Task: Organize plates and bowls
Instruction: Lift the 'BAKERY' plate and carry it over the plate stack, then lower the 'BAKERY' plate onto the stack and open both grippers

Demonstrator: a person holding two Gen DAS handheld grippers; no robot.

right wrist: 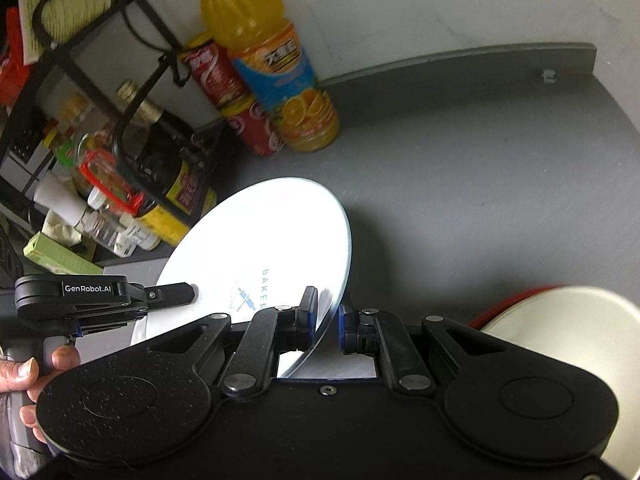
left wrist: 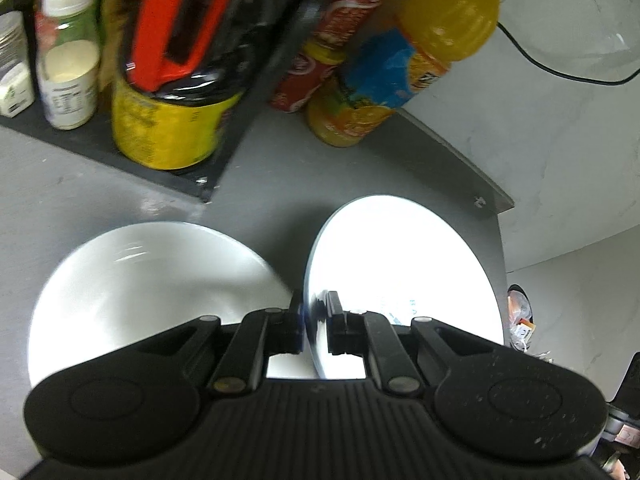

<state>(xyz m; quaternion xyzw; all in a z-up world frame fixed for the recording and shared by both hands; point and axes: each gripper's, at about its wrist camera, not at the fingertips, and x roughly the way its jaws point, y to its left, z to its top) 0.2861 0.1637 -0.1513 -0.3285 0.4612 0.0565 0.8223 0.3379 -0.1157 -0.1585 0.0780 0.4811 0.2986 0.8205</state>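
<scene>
A white plate [left wrist: 400,264] printed with blue lettering is tilted above the grey table [left wrist: 280,184], held at two sides. My left gripper [left wrist: 314,320] is shut on the plate's near rim. In the right wrist view the same plate [right wrist: 260,240] has my right gripper [right wrist: 328,316] shut on its right rim. There my left gripper [right wrist: 191,294] shows side-on at the plate's left edge, with a hand [right wrist: 24,372] on its handle. A second white dish [left wrist: 152,288] lies on the table to the left, under the held plate. A cream bowl [right wrist: 560,340] sits at the lower right.
An orange juice bottle [left wrist: 440,32] and red cans [left wrist: 320,64] stand at the back by the wall. A black rack [left wrist: 208,184] on the left holds a yellow-labelled jar [left wrist: 168,128] and a white bottle [left wrist: 70,52]. The table's far edge [left wrist: 492,196] is to the right.
</scene>
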